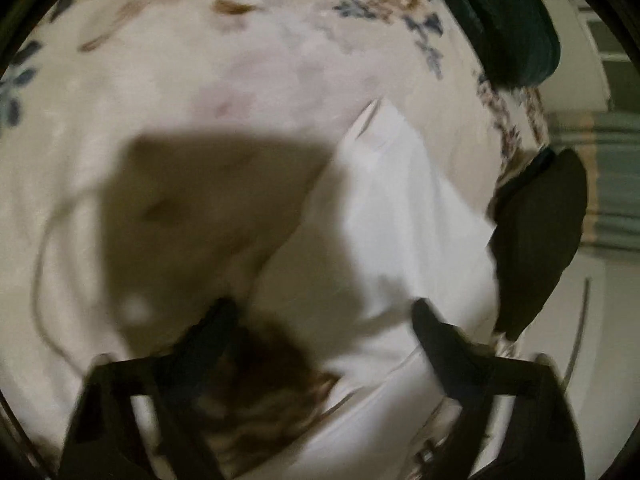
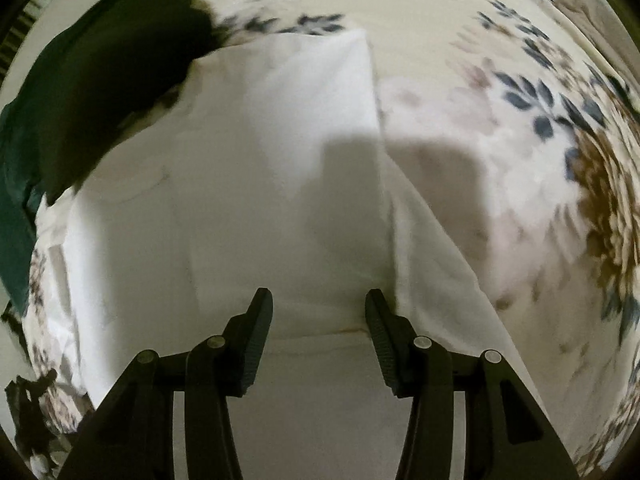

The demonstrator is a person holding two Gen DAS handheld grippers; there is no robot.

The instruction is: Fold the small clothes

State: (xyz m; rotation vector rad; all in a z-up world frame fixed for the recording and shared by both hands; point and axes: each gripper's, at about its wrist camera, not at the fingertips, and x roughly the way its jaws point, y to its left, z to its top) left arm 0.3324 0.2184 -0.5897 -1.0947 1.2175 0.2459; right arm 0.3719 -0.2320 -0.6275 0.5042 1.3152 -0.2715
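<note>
A white garment (image 2: 260,160) lies spread and partly folded on a floral bedspread (image 2: 500,128), with a straight folded edge running down its right side. My right gripper (image 2: 318,300) points steeply down just over its near part, jaws apart, nothing pinched between the fingers. In the blurred left wrist view the same white garment (image 1: 400,220) stretches from a pointed far corner toward my left gripper (image 1: 324,316). Its jaws stand apart; the right finger (image 1: 432,328) overlaps the white cloth and the left one is over the bedspread (image 1: 200,80). No grip on the cloth shows.
A dark garment (image 2: 100,72) lies at the white garment's far left corner, with teal cloth (image 2: 16,208) beside it. From the left wrist, a dark piece (image 1: 536,240) sits at the bed's right edge and a dark green pile (image 1: 508,20) at the far right.
</note>
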